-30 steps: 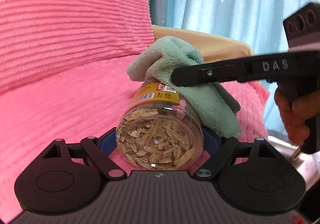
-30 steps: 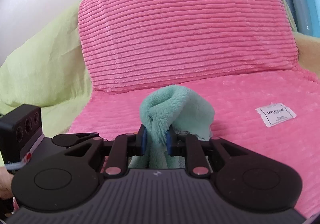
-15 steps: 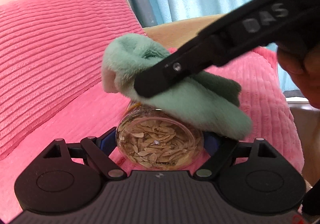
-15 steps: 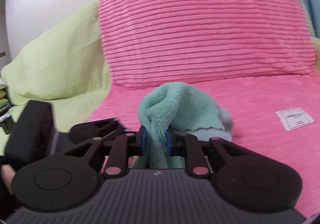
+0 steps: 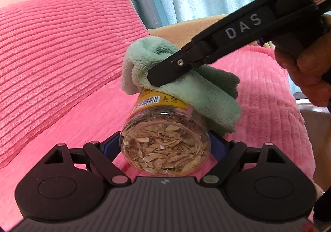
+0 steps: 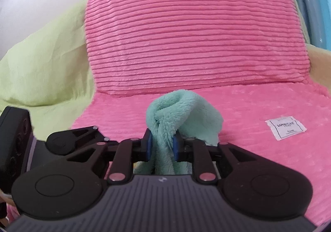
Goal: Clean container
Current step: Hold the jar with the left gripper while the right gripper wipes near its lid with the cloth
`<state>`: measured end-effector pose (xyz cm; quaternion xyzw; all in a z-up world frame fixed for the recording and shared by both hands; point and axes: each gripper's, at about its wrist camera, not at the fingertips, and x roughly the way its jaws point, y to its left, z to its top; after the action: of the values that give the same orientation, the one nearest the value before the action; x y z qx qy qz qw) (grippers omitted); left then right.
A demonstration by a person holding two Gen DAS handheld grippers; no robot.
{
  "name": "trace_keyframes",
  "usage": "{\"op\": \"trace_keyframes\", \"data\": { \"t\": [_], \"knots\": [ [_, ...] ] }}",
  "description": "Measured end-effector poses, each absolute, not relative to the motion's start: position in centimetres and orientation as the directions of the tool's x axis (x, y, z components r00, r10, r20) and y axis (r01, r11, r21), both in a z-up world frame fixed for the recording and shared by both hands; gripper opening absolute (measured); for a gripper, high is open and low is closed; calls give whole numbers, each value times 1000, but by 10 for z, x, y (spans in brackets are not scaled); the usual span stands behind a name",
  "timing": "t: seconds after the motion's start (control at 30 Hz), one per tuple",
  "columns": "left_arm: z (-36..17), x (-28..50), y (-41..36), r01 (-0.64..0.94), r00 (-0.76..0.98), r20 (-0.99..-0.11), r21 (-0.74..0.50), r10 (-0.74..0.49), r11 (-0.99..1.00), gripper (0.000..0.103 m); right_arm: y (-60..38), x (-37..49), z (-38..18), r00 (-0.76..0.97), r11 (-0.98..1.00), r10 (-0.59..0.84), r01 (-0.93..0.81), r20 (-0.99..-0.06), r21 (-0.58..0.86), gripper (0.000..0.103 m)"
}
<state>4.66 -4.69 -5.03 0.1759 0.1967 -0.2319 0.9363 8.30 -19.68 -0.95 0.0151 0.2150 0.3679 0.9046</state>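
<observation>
Clearly the clear plastic jar (image 5: 164, 147) of pale seeds, lying on its side with its base toward the left wrist camera, is light and rigid but smooth-walled, so it probably slips or rolls if squeezed off-centre; the sound hold is across its round body near the base. That is where the left gripper (image 5: 164, 145) has it, blue pads closed against either flank, above the pink ribbed blanket (image 5: 68, 120). The right gripper (image 6: 162, 146) is nearly closed, pinching a soft mint-green microfibre cloth (image 6: 182, 116) that will drape and bunch. Seen from the left wrist, that cloth lies over the jar's upper side, touching its yellow label (image 5: 159, 100).
</observation>
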Motion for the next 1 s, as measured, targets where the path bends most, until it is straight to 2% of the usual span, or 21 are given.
{"op": "trace_keyframes", "data": {
  "t": [0.43, 0.5, 0.63, 0.8, 1.0],
  "knots": [
    [-53, 45, -51, 503, 829, -438, 307, -349, 808, 86, -194, 86, -10, 663, 747, 649, -648, -373, 149, 15],
    [-55, 44, -52, 501, 834, -432, 328, -345, 801, 86, -209, 95, -11, 709, 794, 601, -584, -370, 170, 15],
    [-56, 44, -50, 500, 836, -429, 342, -341, 795, 86, -221, 103, -12, 709, 797, 602, -560, -368, 225, 16],
    [-54, 48, -39, 502, 816, -450, 241, -363, 830, 87, -217, 98, -10, 707, 796, 600, -576, -373, 189, 16],
    [-48, 66, -10, 513, 754, -459, -36, -470, 858, 88, -217, 98, -9, 706, 797, 597, -577, -381, 180, 16]
  ]
}}
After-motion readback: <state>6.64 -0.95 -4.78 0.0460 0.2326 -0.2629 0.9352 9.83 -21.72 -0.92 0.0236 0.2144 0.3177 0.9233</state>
